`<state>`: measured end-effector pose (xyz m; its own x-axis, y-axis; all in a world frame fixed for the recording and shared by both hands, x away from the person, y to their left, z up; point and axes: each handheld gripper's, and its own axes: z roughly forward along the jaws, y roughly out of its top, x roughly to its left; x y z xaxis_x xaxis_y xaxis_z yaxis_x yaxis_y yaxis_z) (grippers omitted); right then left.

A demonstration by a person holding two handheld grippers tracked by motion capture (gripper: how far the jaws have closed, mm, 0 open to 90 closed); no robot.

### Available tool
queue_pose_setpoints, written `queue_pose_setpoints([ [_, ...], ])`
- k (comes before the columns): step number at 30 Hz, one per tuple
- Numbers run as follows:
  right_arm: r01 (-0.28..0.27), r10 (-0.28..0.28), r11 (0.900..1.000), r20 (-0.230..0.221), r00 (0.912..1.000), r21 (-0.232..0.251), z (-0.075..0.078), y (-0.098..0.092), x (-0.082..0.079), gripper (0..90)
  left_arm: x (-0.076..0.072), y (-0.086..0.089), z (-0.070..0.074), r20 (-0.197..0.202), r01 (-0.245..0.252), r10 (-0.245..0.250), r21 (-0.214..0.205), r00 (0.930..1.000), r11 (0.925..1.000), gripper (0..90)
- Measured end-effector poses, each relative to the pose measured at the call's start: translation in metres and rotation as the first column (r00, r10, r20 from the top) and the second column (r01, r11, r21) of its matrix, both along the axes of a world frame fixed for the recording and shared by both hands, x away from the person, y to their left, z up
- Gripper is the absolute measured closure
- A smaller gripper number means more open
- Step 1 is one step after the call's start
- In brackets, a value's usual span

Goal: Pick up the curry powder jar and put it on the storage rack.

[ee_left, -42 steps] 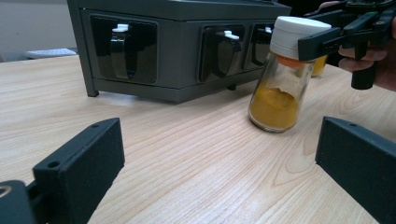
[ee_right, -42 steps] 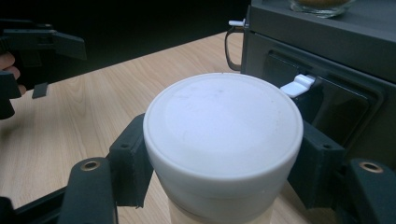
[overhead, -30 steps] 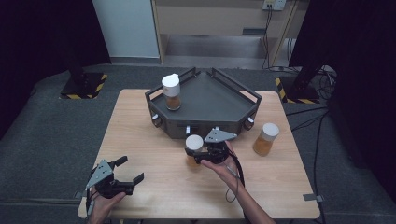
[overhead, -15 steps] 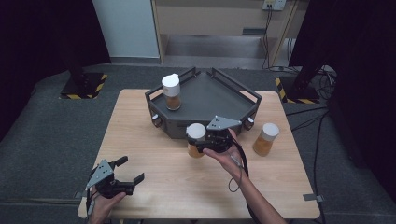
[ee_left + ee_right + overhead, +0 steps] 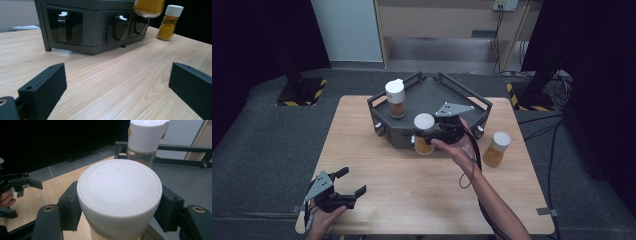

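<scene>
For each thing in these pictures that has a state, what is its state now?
Held jar: capped, lifted off the table.
Right gripper: shut on held jar.
Left gripper: open, holding nothing.
Jar on tray: upright, capped.
Jar on table: upright, capped.
Tray: on the table.

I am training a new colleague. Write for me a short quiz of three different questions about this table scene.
1. True or false: the right tongs are shut on a white-capped jar.
2. How many white-capped jars are in the high view?
3. The left tongs are: A) open with nothing between them, B) shut on a jar, C) inside the dark tray.

Key: 1 true; 2 three: the held one, one in the tray, one on the table; 3 A.
</scene>
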<state>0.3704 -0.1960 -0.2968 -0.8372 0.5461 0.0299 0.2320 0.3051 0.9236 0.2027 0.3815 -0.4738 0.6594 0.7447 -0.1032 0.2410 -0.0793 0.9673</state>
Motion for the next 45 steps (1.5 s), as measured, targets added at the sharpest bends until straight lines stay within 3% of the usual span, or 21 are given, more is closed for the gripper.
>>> queue_pose_setpoints([
  [10, -0.004, 0.004, 0.9999, 0.006, 1.0, -0.015, 0.032, 0.001, 0.018, 33.0, 0.0, 0.001, 0.0, -0.002, -0.002, 0.002, -0.003, 1.0, 1.0, 0.5],
  [17, 0.004, -0.003, 0.9996, 0.005, 1.0, -0.028, 0.046, 0.005, 0.031, 33.0, 0.0, 0.001, 0.0, -0.001, -0.004, 0.004, -0.004, 1.0, 1.0, 0.6],
  [26, 0.025, -0.025, 0.9991, -0.011, 0.9996, -0.033, 0.051, 0.01, 0.051, 33.0, 0.0, 0.001, -0.001, -0.002, -0.007, 0.007, -0.007, 1.0, 0.9999, 0.6],
  [37, 0.071, -0.071, 0.9965, 0.001, 0.9975, -0.046, 0.052, 0.021, 0.069, 33.0, -0.001, 0.002, -0.001, -0.001, -0.009, 0.009, -0.012, 1.0, 0.9999, 0.6],
  [45, 0.087, -0.087, 0.995, 0.002, 0.9962, -0.05, 0.046, 0.031, 0.08, 33.0, -0.001, 0.002, -0.001, -0.002, -0.009, 0.009, -0.013, 1.0, 0.9999, 0.6],
])
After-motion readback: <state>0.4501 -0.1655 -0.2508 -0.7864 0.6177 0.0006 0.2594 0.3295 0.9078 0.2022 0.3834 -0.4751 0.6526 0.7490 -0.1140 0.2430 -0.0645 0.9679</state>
